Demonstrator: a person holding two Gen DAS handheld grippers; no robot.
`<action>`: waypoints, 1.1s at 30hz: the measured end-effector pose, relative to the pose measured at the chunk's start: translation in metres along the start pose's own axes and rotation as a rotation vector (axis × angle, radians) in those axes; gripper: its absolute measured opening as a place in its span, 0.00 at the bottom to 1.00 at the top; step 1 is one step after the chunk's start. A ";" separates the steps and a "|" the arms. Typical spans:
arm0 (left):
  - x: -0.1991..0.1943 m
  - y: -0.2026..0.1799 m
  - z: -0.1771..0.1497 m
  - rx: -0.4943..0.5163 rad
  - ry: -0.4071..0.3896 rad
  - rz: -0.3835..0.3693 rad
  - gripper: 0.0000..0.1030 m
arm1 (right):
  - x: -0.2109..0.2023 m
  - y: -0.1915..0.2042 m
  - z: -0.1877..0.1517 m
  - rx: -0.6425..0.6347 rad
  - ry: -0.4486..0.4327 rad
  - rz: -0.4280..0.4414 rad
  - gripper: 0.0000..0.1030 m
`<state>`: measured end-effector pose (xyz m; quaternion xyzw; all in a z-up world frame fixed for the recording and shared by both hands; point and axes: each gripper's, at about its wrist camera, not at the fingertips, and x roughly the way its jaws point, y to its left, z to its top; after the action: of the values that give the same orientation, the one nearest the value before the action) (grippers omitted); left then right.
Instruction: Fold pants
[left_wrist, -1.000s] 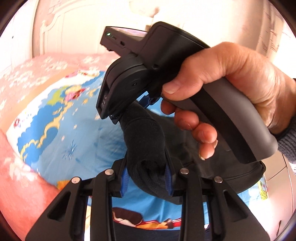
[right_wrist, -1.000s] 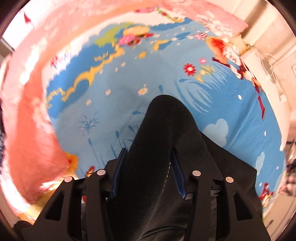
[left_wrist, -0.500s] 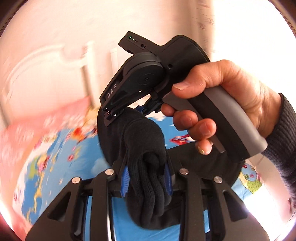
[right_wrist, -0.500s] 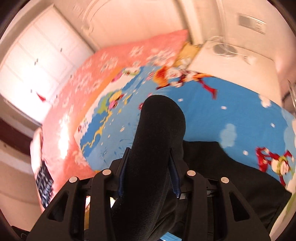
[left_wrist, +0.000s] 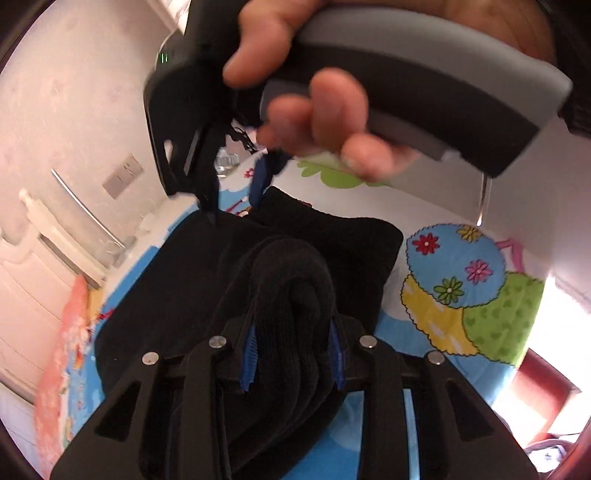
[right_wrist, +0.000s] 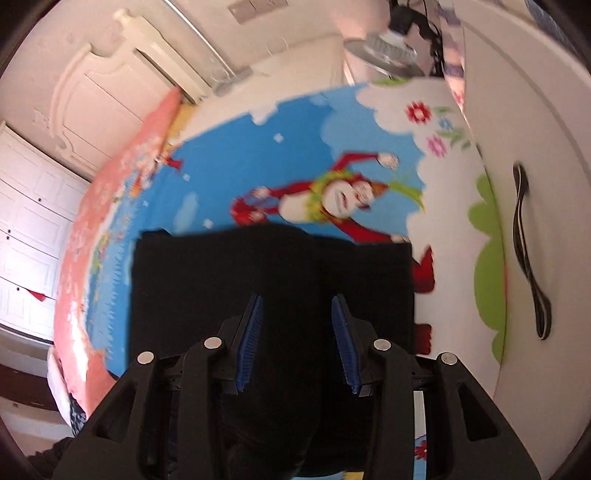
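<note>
1. The left gripper (left_wrist: 291, 354) is clamped on a thick bunched roll of the black pants (left_wrist: 295, 295); the knit fabric bulges out between its blue pads (left_wrist: 249, 354). Holding a gathered edge like this likely lets the person carry one end of the garment over the rest.
2. The right gripper (right_wrist: 297, 332) also has black fabric between its blue pads (right_wrist: 251, 332). The cloth fills the gap, so it appears to be grasping the pants (right_wrist: 273, 280) too, though the dark blur hides exactly how firmly the pads press.
3. In the left wrist view the other handheld gripper (left_wrist: 207, 122) hangs above the pants, gripped by the person's hand (left_wrist: 325, 122), its fingers pointing down at the garment's far edge. Two holds side by side likely keep the folded edge straight.
4. The pants lie mostly on the cartoon-print bedsheet (right_wrist: 229, 155), spread as a dark rectangle ahead of both grippers, with the held portion raised off it.
5. Count: one pair of pants, two grippers, one hand visible, one bedsheet, one pink floral cover (right_wrist: 85, 236) along the sheet's edge, and one dark handle (right_wrist: 528, 254) on a white panel at the right.
</note>
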<state>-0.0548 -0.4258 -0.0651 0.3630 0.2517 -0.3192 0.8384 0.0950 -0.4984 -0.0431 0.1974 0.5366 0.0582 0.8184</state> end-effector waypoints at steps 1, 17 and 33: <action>0.000 -0.005 0.000 0.019 -0.007 0.025 0.30 | 0.003 -0.003 -0.001 -0.014 -0.003 0.002 0.38; -0.019 -0.031 0.055 0.162 -0.162 0.094 0.29 | -0.047 -0.002 0.005 -0.067 -0.099 -0.211 0.20; -0.047 0.166 -0.057 -0.585 0.001 -0.340 0.43 | -0.047 0.029 -0.116 -0.079 -0.330 -0.608 0.23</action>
<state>0.0220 -0.2769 0.0046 0.0601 0.3900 -0.3685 0.8417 -0.0255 -0.4564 -0.0315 0.0037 0.4285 -0.2002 0.8811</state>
